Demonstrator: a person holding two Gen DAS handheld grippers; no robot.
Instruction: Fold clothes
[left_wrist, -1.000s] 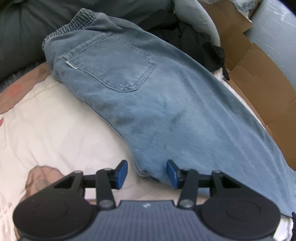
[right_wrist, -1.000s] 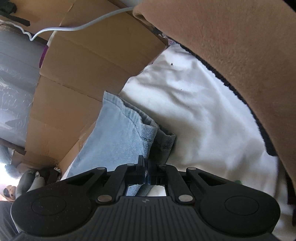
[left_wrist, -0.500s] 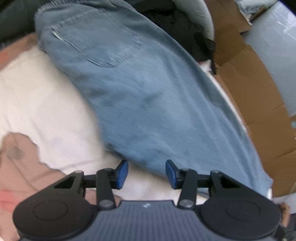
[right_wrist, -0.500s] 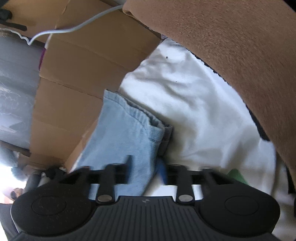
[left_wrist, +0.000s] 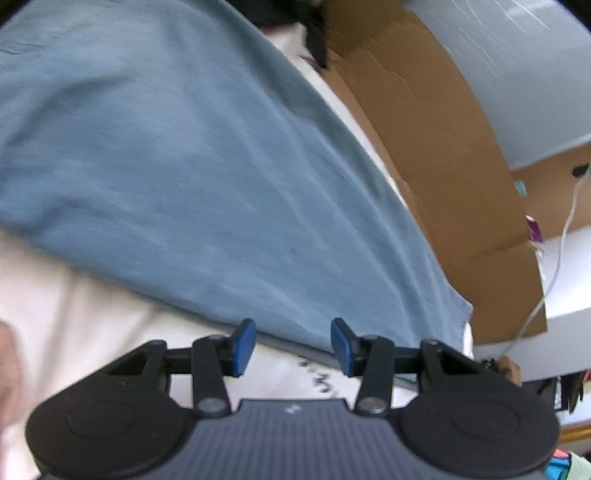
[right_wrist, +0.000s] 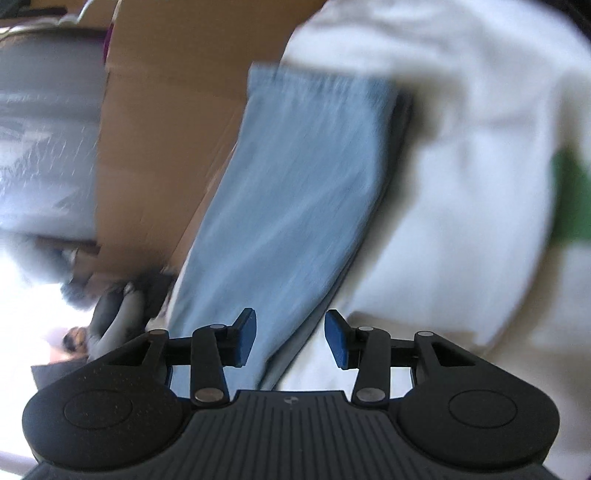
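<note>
Light blue jeans (left_wrist: 207, 177) lie flat across a white sheet (left_wrist: 92, 321), filling most of the left wrist view. My left gripper (left_wrist: 292, 346) is open, its blue pads just in front of the near edge of the trouser leg, holding nothing. In the blurred right wrist view the trouser leg (right_wrist: 295, 192) runs away from me to its hem at the top. My right gripper (right_wrist: 290, 339) is open over the leg's near edge, with nothing gripped.
Brown cardboard (left_wrist: 436, 147) stands along the far side of the bed, with a grey wall panel (left_wrist: 517, 74) behind and a white cable (left_wrist: 561, 251) hanging. Dark clothing (left_wrist: 295, 22) lies past the jeans. A green patch (right_wrist: 570, 199) shows on the white sheet (right_wrist: 461, 147).
My right gripper has let go of the trouser hem and opened, drawing back along the leg. My left gripper has swung right down the leg, away from the waistband and pocket, staying open.
</note>
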